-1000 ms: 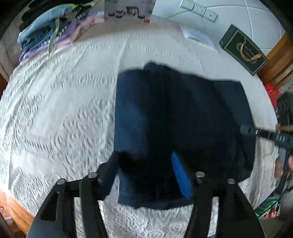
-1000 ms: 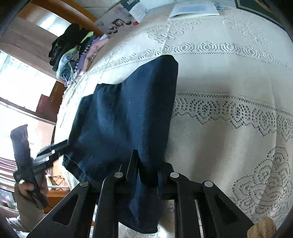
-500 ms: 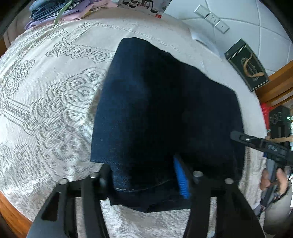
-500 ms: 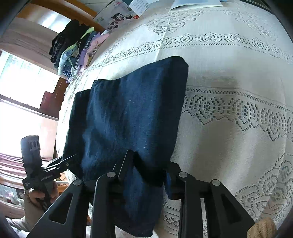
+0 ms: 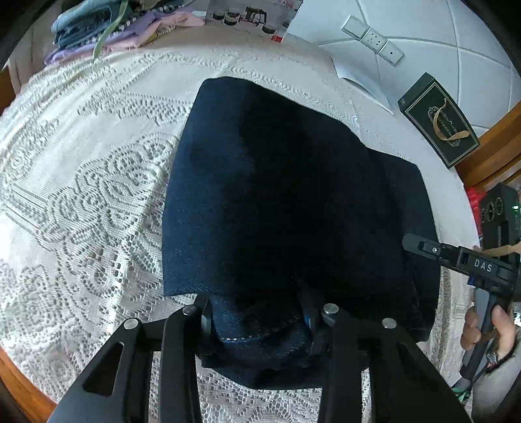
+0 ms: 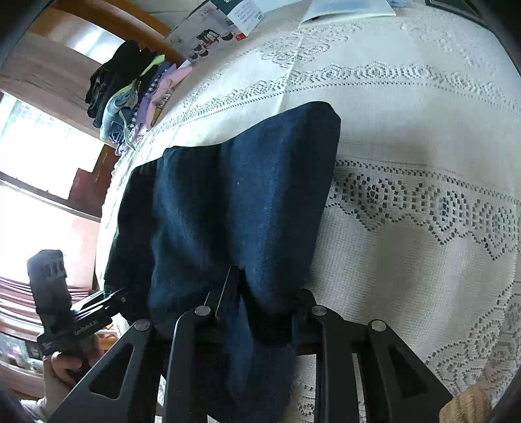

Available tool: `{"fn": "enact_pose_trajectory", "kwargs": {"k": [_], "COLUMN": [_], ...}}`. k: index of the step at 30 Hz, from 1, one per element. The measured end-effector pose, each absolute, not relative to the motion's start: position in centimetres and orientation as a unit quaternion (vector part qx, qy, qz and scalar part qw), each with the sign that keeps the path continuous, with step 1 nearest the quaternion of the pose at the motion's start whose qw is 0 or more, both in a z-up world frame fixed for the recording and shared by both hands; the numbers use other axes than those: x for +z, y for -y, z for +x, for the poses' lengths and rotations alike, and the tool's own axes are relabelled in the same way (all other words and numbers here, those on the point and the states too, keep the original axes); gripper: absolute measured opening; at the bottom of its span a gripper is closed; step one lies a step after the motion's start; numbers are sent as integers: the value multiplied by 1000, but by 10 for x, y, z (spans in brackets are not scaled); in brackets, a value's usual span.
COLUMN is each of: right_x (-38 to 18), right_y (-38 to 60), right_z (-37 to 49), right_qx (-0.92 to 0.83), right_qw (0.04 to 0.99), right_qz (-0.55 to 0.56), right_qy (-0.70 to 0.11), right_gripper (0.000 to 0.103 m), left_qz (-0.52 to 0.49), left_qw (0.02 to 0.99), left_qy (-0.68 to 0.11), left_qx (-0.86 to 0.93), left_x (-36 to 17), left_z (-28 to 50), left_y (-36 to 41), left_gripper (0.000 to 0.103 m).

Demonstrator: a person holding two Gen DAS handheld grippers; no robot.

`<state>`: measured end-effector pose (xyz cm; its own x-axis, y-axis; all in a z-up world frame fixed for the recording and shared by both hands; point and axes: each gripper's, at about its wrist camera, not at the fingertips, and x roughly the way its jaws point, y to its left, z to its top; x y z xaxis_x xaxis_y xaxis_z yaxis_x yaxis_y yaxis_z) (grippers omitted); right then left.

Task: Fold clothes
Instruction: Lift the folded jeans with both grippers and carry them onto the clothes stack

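A dark navy denim garment (image 5: 286, 201) lies partly folded on a white lace tablecloth (image 5: 81, 195); it also shows in the right wrist view (image 6: 228, 201). My left gripper (image 5: 257, 320) is shut on its near stitched hem, the cloth bunched between the fingers. My right gripper (image 6: 260, 309) is shut on another near corner of the same garment, with cloth hanging below the fingers. Each gripper shows in the other's view, the right one (image 5: 456, 257) at the garment's right edge, the left one (image 6: 94, 309) at its left edge.
A stack of folded clothes (image 5: 107, 29) sits at the far left corner, also seen in the right wrist view (image 6: 130, 88). A dark green box (image 5: 439, 120), a white paper (image 5: 361, 78) and a printed leaflet (image 5: 250, 14) lie along the far edge near the wall sockets (image 5: 374, 39).
Both grippers have carried the near edge of the garment forward over itself, so the folded layer now covers more of the cloth. Both stay shut on it.
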<state>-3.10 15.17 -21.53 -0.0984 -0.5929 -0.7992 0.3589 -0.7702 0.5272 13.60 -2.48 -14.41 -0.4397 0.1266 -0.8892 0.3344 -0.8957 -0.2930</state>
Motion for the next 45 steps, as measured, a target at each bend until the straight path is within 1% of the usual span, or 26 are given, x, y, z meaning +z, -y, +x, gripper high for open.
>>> {"fn": "enact_pose_trajectory", "kwargs": {"k": [2, 4, 14, 22, 26, 29, 32, 38, 45], "right_x": [-204, -191, -112, -79, -60, -42, -18, 37, 112], "right_y": [-148, -149, -161, -155, -135, -113, -79, 16, 155], "right_z": [-25, -19, -14, -18, -25, -31, -43, -75, -138], "right_qx": [-747, -751, -786, -796, -806, -814, -825, -842, -845], "right_qw": [326, 339, 363, 375, 378, 380, 381, 382, 409], "right_qz": [574, 561, 494, 467, 448, 433, 413, 373, 330], "right_qy": [78, 85, 82, 81, 78, 71, 68, 71, 99], "right_gripper": [21, 18, 17, 17, 17, 17, 17, 17, 17], "left_qz": [509, 492, 439, 422, 410, 400, 383, 347, 318], "left_qw": [56, 43, 16, 13, 6, -3, -15, -34, -6], "left_qy": [-227, -222, -186, -154, -144, -136, -123, -92, -60], "left_qx": [-828, -841, -879, -893, -901, -906, -915, -933, -946], "left_x": [-127, -104, -23, 6, 22, 37, 58, 118, 198], "left_z": [139, 141, 131, 119, 106, 94, 75, 39, -17], "left_y": [22, 16, 10, 38, 61, 89, 132, 247, 391], "left_gripper": [31, 31, 31, 31, 31, 31, 31, 31, 31]}}
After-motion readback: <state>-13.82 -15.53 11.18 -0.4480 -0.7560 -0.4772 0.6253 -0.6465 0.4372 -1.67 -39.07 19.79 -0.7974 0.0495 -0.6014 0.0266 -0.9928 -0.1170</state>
